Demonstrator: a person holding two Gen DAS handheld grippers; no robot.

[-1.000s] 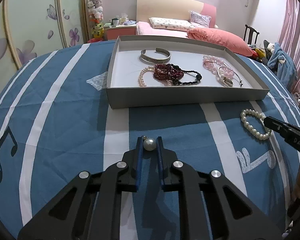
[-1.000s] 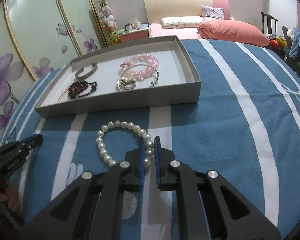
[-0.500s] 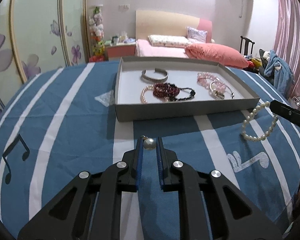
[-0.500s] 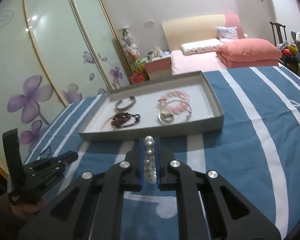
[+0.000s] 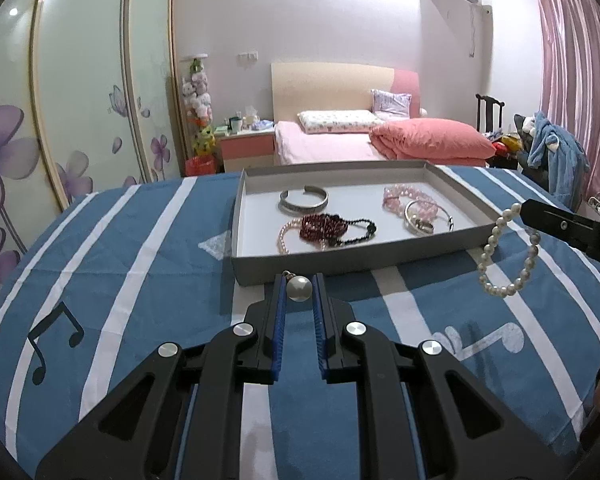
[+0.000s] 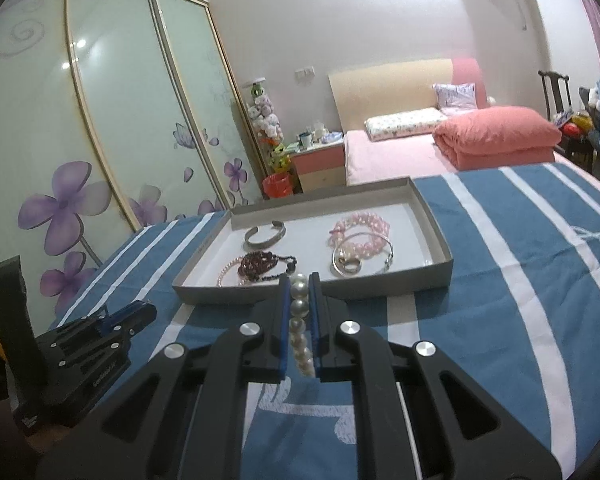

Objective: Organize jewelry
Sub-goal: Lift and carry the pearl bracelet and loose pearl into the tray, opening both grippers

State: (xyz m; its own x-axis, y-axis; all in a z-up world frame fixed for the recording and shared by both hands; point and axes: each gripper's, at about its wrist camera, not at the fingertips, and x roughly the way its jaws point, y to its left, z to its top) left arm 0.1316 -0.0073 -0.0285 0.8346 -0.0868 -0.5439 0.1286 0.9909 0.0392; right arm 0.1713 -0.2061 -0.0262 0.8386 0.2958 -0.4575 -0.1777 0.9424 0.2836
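My left gripper (image 5: 299, 282) is shut on a single pearl pendant (image 5: 299, 289), held above the blue striped cloth just in front of the grey tray (image 5: 340, 266). My right gripper (image 6: 299, 280) is shut on a white pearl bracelet (image 6: 300, 320), which hangs in the air at the right of the left wrist view (image 5: 508, 256). The tray (image 6: 312, 294) holds a silver cuff (image 5: 304, 201), a dark red bead strand (image 5: 328, 228), pink beads (image 5: 410, 200) and a silver bangle (image 5: 424, 220).
The blue cloth with white stripes (image 5: 120, 272) covers the table. A bed with a pink quilt (image 5: 428, 142) stands behind. Wardrobe doors with purple flowers (image 6: 60, 160) are at the left. A chair with clothes (image 5: 548, 152) is at the far right.
Both grippers have risen and tilted up. The right gripper closed on the pearl bracelet and lifted it off the cloth, nearer the tray's front wall. The left still holds the pearl.
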